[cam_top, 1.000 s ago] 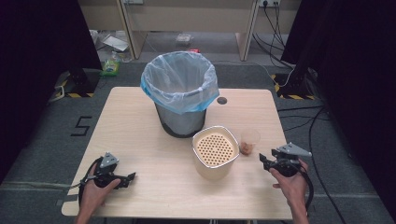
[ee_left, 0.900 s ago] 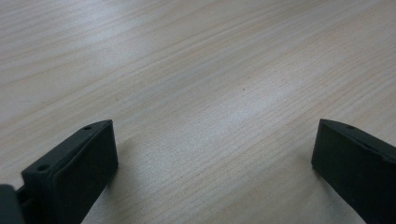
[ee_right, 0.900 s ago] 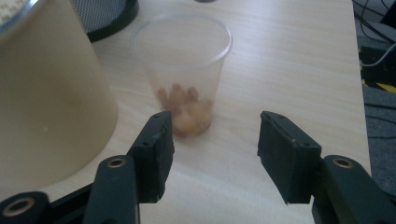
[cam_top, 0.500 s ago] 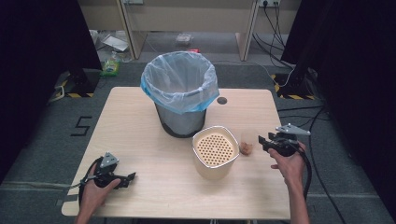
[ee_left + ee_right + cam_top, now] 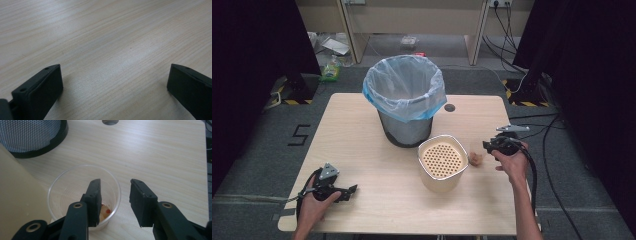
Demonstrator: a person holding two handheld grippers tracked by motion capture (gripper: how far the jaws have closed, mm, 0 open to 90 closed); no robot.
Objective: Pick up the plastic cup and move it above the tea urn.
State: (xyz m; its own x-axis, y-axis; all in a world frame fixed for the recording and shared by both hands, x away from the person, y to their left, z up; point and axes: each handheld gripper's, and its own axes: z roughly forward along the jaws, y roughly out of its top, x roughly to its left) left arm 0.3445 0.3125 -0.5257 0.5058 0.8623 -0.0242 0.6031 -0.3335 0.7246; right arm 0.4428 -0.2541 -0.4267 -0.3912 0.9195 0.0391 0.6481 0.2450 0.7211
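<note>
A clear plastic cup with whitish and red scraps in its bottom stands on the table, just right of a cream container with a perforated top. My right gripper straddles the cup's near wall, one jaw inside the cup and one outside. Its jaws have just been closing, but the pads stand off the wall. My left gripper rests open at the table's front left, with only bare wood between its jaws.
A black mesh bin lined with a pale blue bag stands behind the cream container. A round cable hole lies in the table to the bin's right. Cables run over the floor at right.
My right gripper has moved away from the person and a little left, up to the cup, and its jaws stand narrower. The left gripper has stayed put.
</note>
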